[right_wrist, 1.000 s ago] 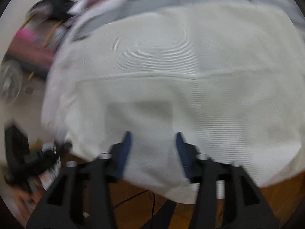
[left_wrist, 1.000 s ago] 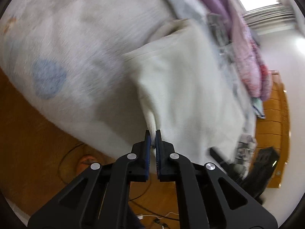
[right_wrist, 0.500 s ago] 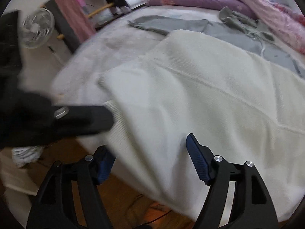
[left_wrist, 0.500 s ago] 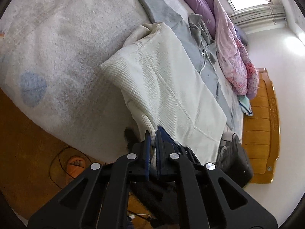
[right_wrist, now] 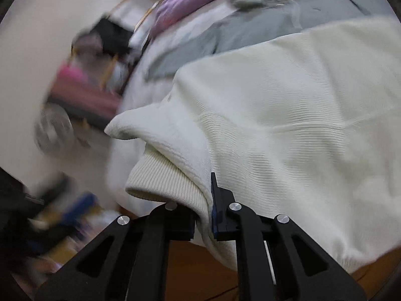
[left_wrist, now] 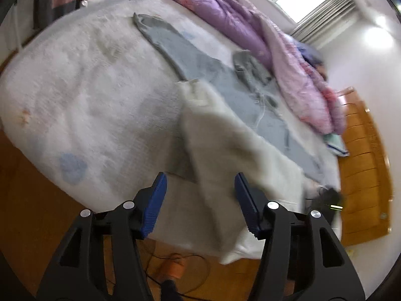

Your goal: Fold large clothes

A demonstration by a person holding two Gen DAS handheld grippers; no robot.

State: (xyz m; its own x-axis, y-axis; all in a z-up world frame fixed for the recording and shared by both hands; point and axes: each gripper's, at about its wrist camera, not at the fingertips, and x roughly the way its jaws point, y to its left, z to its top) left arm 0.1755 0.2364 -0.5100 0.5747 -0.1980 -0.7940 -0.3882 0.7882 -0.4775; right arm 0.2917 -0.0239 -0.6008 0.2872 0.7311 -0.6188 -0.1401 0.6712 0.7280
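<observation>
A cream knit sweater lies partly folded at the near edge of the bed; it also fills the right wrist view. My left gripper is open and empty, held just short of the sweater's near edge. My right gripper is shut on the sweater's ribbed cuff, which bunches over the left finger. A grey hooded garment lies spread flat on the bed behind the sweater.
The bed has a white fluffy cover. A purple and pink quilt is piled along its far side. A wooden headboard stands at the right. Wooden floor with cables and an orange object lies below the bed edge.
My left gripper let go of the sweater's cuff and opened. My right gripper, open before, closed on the cuff. Both views are blurred by motion.
</observation>
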